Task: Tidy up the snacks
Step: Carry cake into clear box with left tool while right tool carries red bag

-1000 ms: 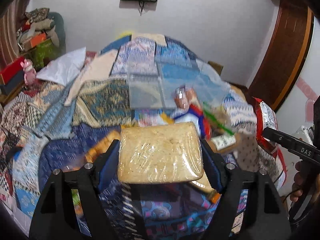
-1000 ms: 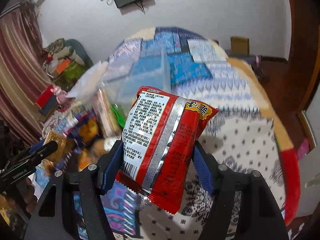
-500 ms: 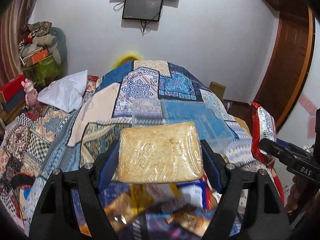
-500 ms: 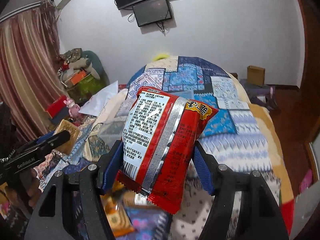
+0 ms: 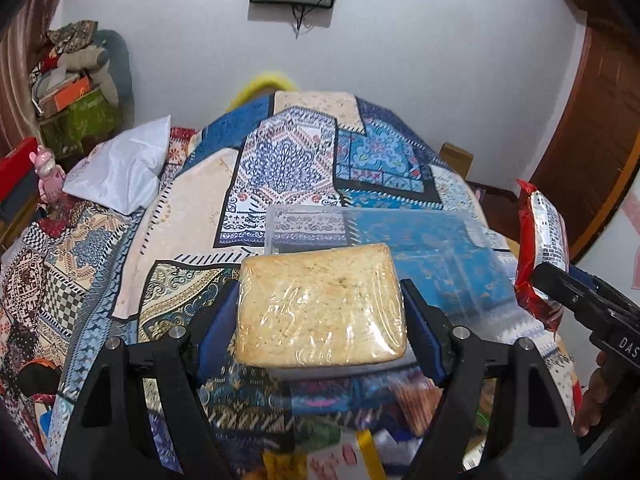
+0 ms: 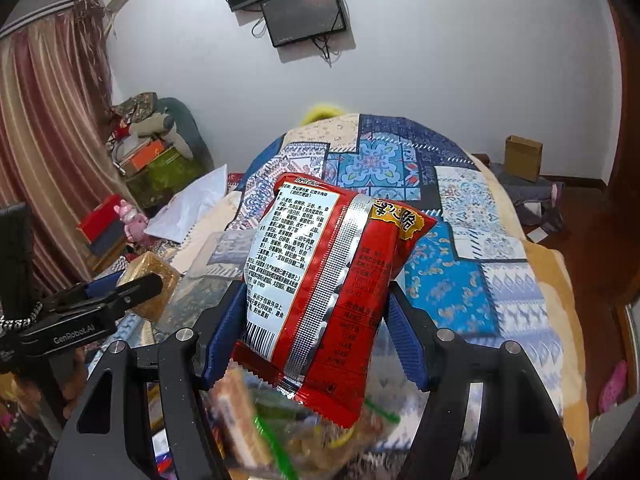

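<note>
Bed [image 5: 192, 208]: covered by a patchwork quilt; it fills the middle of both views. Compared with one second ago, both cameras now look further up the bed, and the loose snack pile [image 5: 360, 420] sits at the lower edge of each view instead of the centre. Judgement: both items have been lifted clear of the pile and are in transit toward the container.

Clear plastic container [image 5: 400, 236]: rests on the quilt, just beyond the left gripper's load. It appears empty, though its near rim is hard to trace through the transparent wall. Open quilt lies to its left and beyond it; the bed's right edge drops to the floor close by.

Red snack bag [image 6: 332, 280]: held upright in the right gripper [image 6: 316, 332], fingers closed on its lower half from both sides; the upper half stands free above them.

Wrapped biscuit block [image 5: 320, 308]: held flat in the left gripper [image 5: 320, 320], fingers closed on its two short sides.

Clearance: the grippers travel side by side, the red bag near the container's right edge. Judgement: release one item at a time so the loads do not collide over the opening
</note>
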`<action>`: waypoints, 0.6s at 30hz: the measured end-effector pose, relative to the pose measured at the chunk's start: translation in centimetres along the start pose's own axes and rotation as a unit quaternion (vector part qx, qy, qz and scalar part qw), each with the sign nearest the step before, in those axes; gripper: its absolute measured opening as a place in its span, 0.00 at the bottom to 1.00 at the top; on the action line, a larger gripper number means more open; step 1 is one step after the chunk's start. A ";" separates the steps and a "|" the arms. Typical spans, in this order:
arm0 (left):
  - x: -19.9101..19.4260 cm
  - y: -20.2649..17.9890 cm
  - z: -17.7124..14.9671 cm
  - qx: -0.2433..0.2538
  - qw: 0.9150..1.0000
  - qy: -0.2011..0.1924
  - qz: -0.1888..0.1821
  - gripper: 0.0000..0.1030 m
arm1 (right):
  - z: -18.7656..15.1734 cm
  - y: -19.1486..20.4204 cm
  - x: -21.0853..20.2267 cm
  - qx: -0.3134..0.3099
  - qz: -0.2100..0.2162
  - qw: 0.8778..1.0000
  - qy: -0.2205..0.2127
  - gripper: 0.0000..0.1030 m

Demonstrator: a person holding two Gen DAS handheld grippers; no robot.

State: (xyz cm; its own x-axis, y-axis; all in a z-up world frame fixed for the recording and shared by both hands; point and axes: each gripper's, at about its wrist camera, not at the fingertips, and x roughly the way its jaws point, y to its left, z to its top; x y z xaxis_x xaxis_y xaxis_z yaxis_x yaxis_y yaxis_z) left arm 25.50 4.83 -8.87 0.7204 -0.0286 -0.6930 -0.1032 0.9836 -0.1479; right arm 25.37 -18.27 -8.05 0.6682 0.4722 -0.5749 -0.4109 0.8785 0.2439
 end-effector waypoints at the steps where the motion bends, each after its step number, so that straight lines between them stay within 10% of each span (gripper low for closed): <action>1: 0.7 0.0 0.2 0.001 1.000 0.005 0.001 0.74 | 0.2 -0.1 0.5 0.000 0.000 1.000 0.003 0.63; 18: 8.4 -1.2 1.1 0.018 0.997 0.080 0.002 0.75 | -0.2 -0.7 7.7 -0.018 -0.010 0.995 0.094 0.64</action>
State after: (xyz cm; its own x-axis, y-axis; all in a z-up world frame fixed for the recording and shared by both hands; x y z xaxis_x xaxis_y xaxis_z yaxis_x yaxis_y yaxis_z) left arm 32.42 3.64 -13.71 0.6005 -0.0498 -0.7981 -0.0790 0.9895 -0.1212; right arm 30.69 -15.32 -12.77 0.5499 0.4298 -0.7162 -0.4233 0.8826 0.2047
